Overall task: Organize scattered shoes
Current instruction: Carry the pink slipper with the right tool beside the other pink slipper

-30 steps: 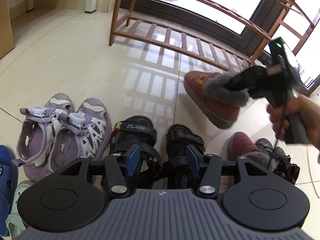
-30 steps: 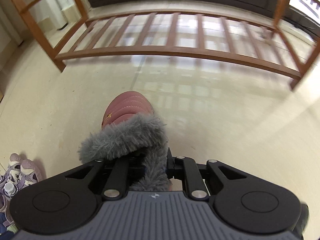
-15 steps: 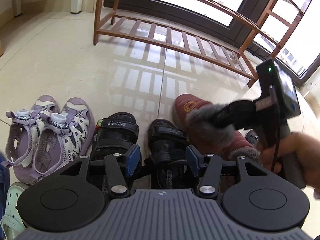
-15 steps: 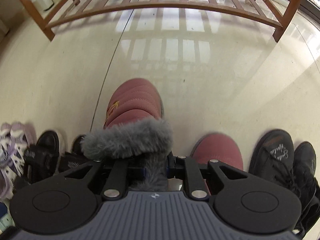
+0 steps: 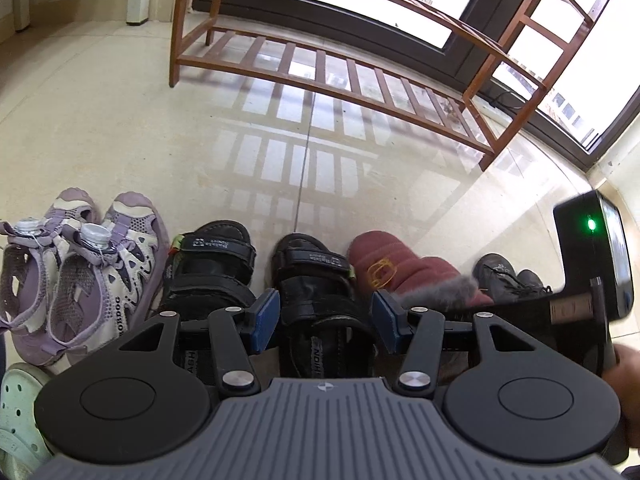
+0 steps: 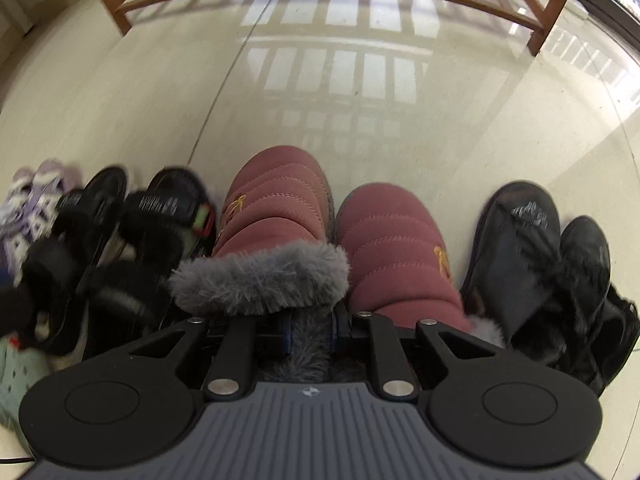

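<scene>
Row of shoes: a single line on the pale tiled floor (image 6: 400, 92), toes toward the wooden shoe rack (image 5: 320, 76).
My right gripper (image 6: 310, 330): pointing steeply down, its jaws opening, with the grey fur cuff (image 6: 260, 276) of the left maroon boot (image 6: 276, 200) between them; the pads still touch the fur.
Left maroon boot: standing on the floor, just beside the right maroon boot (image 6: 396, 240), the two toes side by side.
Neighbours to the right: a pair of dark lace-up boots (image 6: 532, 248), close to the maroon pair.
Neighbours to the left: a pair of black strap sandals (image 5: 308, 276), then a pair of lilac sandals (image 5: 92, 264).
Near edge, left: a mint-green clog (image 5: 16, 412), only partly in view.
My left gripper (image 5: 324, 318): jaws spread about halfway, blue pads clear of everything, hovering above the black sandals and holding nothing.
My right hand (image 5: 624, 376): seen at the right edge of the left view, wrapped round the gripper's handle.
</scene>
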Available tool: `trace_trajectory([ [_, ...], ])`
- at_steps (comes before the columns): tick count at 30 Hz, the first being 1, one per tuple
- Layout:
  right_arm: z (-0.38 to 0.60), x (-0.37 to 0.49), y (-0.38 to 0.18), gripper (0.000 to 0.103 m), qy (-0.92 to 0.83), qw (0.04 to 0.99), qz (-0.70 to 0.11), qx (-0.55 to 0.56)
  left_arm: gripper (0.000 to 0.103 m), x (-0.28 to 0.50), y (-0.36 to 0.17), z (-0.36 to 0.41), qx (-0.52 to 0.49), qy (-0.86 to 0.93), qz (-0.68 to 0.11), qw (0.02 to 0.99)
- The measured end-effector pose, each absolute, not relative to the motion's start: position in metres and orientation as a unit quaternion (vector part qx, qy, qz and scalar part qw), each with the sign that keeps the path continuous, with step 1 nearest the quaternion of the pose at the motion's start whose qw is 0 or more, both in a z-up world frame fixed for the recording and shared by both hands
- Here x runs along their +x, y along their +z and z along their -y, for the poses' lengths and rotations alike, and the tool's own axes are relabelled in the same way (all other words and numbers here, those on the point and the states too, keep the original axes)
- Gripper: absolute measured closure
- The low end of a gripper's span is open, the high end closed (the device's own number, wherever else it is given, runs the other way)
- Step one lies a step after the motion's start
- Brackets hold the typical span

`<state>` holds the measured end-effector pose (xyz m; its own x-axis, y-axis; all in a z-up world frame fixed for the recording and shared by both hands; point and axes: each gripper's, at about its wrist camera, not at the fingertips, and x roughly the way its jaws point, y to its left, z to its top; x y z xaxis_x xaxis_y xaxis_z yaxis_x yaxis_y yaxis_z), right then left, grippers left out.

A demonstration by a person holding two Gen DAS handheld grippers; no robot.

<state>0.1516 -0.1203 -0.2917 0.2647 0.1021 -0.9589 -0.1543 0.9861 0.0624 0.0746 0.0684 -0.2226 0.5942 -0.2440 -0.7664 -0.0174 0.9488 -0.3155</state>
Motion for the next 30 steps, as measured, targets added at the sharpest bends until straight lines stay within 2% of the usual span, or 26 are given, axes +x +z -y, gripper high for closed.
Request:
trace_trajectory([
  [4,0.112,0.14,-0.283,0.067,0.117,0.795,-0.593,-0.055,0.048,0.074,-0.222,-0.065,-0.142,-0.071,-0.445,0.881],
  [11,0.137,0.135,-0.244,0.056,0.129,0.819,-0.556,-0.066,0.048,0.074,-0.223,-0.056,-0.137,-0.097,-0.453,0.875],
  [19,0.196,0.115,-0.236,0.055,0.093,0.817,-0.568,-0.047,0.048,0.074,-0.224,-0.016,-0.085,-0.166,-0.45,0.873],
  [30,0.225,0.105,-0.27,0.055,0.102,0.803,-0.586,-0.019,0.049,0.087,-0.244,0.033,-0.028,-0.228,-0.476,0.849],
])
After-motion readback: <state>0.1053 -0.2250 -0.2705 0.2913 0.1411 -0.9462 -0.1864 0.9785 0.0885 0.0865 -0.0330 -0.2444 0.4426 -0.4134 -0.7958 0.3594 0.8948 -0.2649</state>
